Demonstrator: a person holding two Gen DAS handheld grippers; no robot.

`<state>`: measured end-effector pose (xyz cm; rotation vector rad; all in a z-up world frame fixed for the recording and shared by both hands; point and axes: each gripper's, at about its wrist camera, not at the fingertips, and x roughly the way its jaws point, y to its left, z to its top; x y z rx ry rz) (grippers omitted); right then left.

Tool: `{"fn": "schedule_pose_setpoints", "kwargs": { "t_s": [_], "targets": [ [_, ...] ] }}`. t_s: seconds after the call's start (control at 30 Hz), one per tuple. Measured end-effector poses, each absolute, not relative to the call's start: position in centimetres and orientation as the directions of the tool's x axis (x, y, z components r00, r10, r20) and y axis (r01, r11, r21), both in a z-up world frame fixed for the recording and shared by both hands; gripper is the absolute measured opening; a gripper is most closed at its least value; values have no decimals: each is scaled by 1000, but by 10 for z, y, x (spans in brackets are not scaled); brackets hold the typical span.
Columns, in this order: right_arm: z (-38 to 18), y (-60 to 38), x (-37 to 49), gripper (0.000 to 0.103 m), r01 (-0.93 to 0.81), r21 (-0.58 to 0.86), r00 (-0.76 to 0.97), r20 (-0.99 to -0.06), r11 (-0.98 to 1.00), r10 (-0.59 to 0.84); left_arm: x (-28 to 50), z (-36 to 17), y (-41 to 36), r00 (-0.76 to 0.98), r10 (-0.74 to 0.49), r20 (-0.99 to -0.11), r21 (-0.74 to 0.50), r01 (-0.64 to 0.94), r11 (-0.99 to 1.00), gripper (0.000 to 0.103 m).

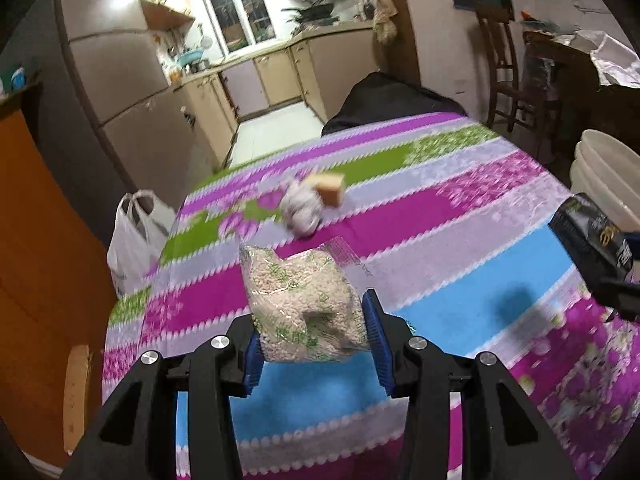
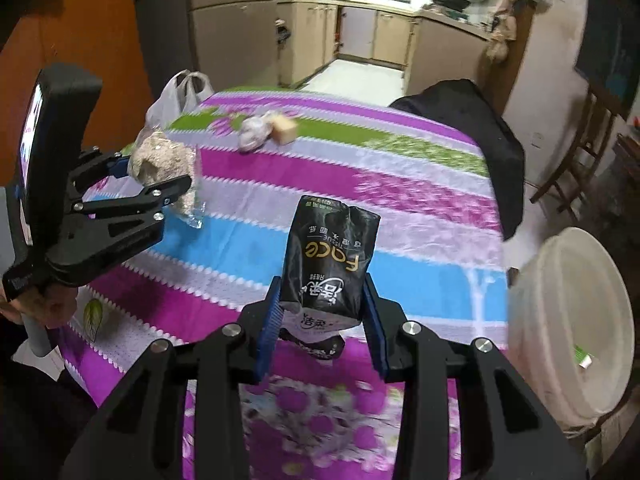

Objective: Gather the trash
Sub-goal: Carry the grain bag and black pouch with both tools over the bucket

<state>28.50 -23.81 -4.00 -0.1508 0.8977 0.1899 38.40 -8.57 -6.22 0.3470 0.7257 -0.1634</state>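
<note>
L gripper (image 1: 312, 330) tilted dn, clamps grain bag (image 1: 304, 304) | R gripper (image 2: 324, 320) same, tissue pack (image 2: 328, 256)

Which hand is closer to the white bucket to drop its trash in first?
The right. The right gripper holds the black tissue pack, and the white bucket sits just beside it. The left gripper with its grain bag is farther away.

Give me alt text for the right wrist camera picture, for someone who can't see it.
The right gripper holds a crumpled black tissue packet above a table with a striped cloth. At left, the left gripper holds a clear bag of pale grains; a white bucket stands at right.
</note>
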Motion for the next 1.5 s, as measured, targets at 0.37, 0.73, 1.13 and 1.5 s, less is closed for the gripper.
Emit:
{"fn": "schedule_pose_setpoints", "kwargs": {
  "t_s": [0.37,0.73,1.13,1.5],
  "targets": [
    [10,-335,270,36,-46,17,647,-761,999,43,398,-15,-181,655,-299,-694,149,536,831,45],
    [48,-454,248,36,211,-31,625,-764,977,-159,396,29,-335,466,-542,-699,119,824,554,45],
    [42,-539,251,36,326,-79,491,-838,942,-240,411,6,-472,288,-573,-767,92,933,347,45],
    [17,-554,261,36,311,-105,397,-889,944,-229,426,-27,-527,168,-521,-837,30,964,263,45]
  ]
}}
